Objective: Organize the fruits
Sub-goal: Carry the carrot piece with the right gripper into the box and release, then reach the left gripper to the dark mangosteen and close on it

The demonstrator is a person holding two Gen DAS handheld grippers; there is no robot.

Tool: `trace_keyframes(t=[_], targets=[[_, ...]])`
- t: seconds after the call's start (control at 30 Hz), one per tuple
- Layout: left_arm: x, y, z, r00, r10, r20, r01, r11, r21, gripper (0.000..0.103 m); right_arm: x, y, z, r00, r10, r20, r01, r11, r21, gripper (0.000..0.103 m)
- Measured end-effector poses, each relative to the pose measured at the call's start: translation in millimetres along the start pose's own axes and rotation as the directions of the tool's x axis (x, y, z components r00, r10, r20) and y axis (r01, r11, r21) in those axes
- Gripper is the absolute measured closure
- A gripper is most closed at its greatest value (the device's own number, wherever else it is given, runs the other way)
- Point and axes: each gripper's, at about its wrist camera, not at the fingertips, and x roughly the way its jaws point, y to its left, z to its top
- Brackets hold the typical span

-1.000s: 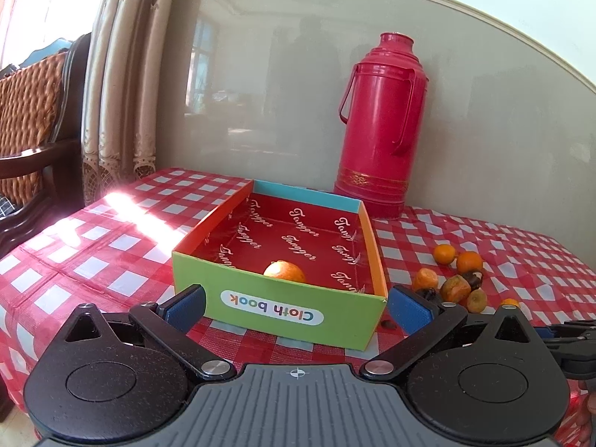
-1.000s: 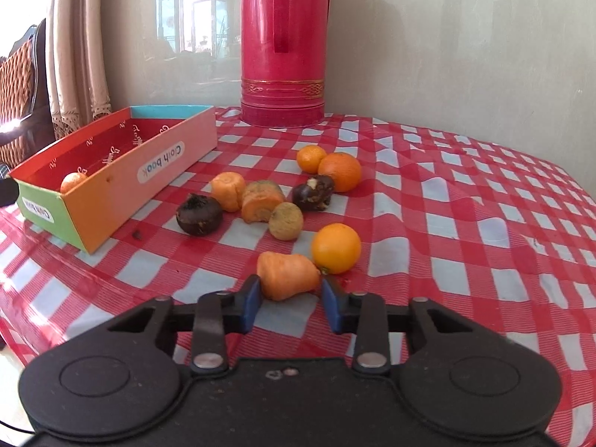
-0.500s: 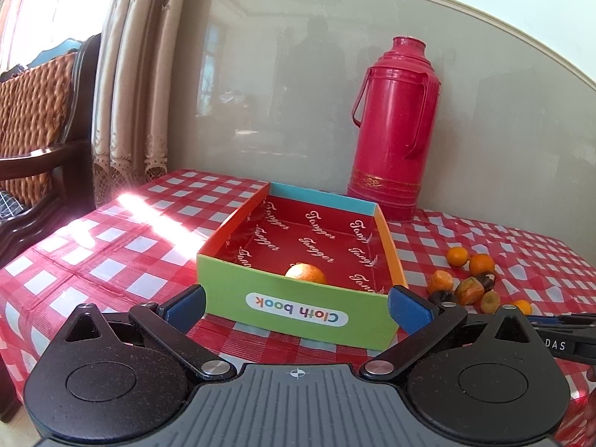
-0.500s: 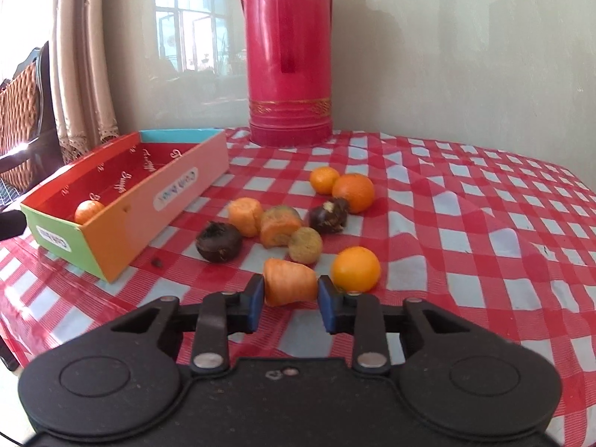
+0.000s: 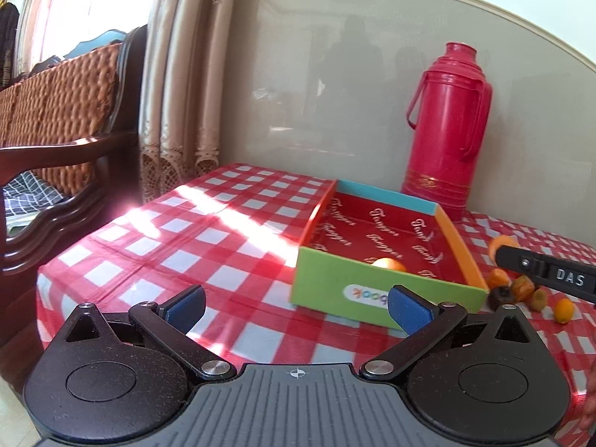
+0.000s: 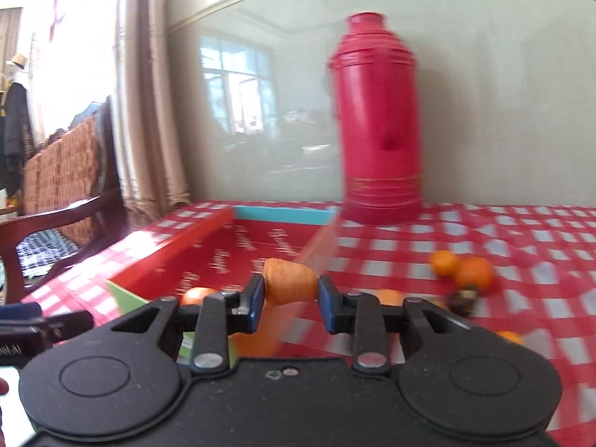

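Right tool [image 6: 290, 292] clamping orange fruit piece [image 6: 289, 286], above box [image 6: 208, 257]

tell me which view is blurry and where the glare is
Right wrist view: motion blur smears the red flask, box and tablecloth, while the right gripper and its orange fruit piece stay sharp. Left wrist view: sharp, but a sun streak washes out the tablecloth left of the box; fisheye bends the wall trim.

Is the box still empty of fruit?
No: in the left wrist view one orange fruit already lies inside the box, near its green front wall.
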Motion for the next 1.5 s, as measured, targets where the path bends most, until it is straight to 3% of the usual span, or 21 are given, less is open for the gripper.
trace_keyframes(t=[0.03, 0.1, 0.13, 0.17, 0.2, 0.23, 0.4, 0.53, 0.87, 1.17, 1.3, 1.4, 1.5], targets=[[0, 2, 0, 1.0, 0.007, -0.001, -0.007, 1.0, 0.001, 0.0, 5, 7, 0, 1.0, 0.014, -0.003, -0.014, 1.0, -0.005, 0.08], [0, 5, -1, 1.0, 0.016, -0.005, -0.016, 1.0, 0.008, 0.0, 12, 18, -3, 1.0, 0.025, -0.009, -0.026, 0.999, -0.029, 0.069], [0, 5, -1, 1.0, 0.018, -0.006, -0.018, 1.0, 0.014, 0.0, 13, 22, -4, 1.0, 0.021, -0.002, -0.021, 0.999, -0.04, 0.051], [0, 5, -1, 1.0, 0.016, -0.006, -0.016, 1.0, 0.02, 0.0, 10, 25, -5, 1.0, 0.014, 0.017, -0.014, 0.999, -0.041, 0.023], [0, 4, -1, 1.0, 0.013, -0.005, -0.013, 1.0, 0.026, 0.0, 4, 25, -5, 0.999, 0.01, 0.045, -0.008, 0.999, -0.036, 0.011], [0, 3, -1, 1.0, 0.012, -0.005, -0.011, 0.999, 0.031, 0.0, -3, 24, -5, 0.997, 0.003, 0.079, 0.0, 0.999, -0.034, 0.006], [0, -16, -1, 1.0, -0.027, -0.006, 0.027, 0.998, 0.058, 0.0, -28, 0, -3, 0.991, -0.054, 0.125, 0.057, 0.998, -0.022, 0.006], [-3, -41, -2, 0.998, -0.065, 0.0, 0.065, 0.992, 0.108, 0.0, -45, -27, -2, 0.978, -0.145, 0.15, 0.148, 0.989, -0.009, 0.006], [-7, -103, -7, 0.986, -0.166, -0.026, 0.168, 0.973, 0.157, 0.0, -79, -98, -8, 0.949, -0.298, 0.103, 0.288, 0.952, 0.101, 0.006], [-7, -171, -20, 0.964, -0.262, -0.041, 0.264, 0.932, 0.247, 0.0, -103, -139, -13, 0.925, -0.371, 0.081, 0.358, 0.924, 0.137, 0.006], [-2, -192, -22, 0.959, -0.276, -0.058, 0.282, 0.926, 0.252, 0.0, -110, -156, -18, 0.916, -0.397, 0.059, 0.384, 0.91, 0.157, 0.006], [7, -204, -21, 0.976, -0.209, -0.062, 0.218, 0.943, 0.25, 0.0, -109, -166, -22, 0.907, -0.42, 0.024, 0.411, 0.898, 0.157, 0.006], [16, -207, -19, 0.972, -0.216, -0.092, 0.231, 0.949, 0.214, 0.0, -106, -170, -25, 0.906, -0.422, 0.007, 0.417, 0.898, 0.139, 0.006]])
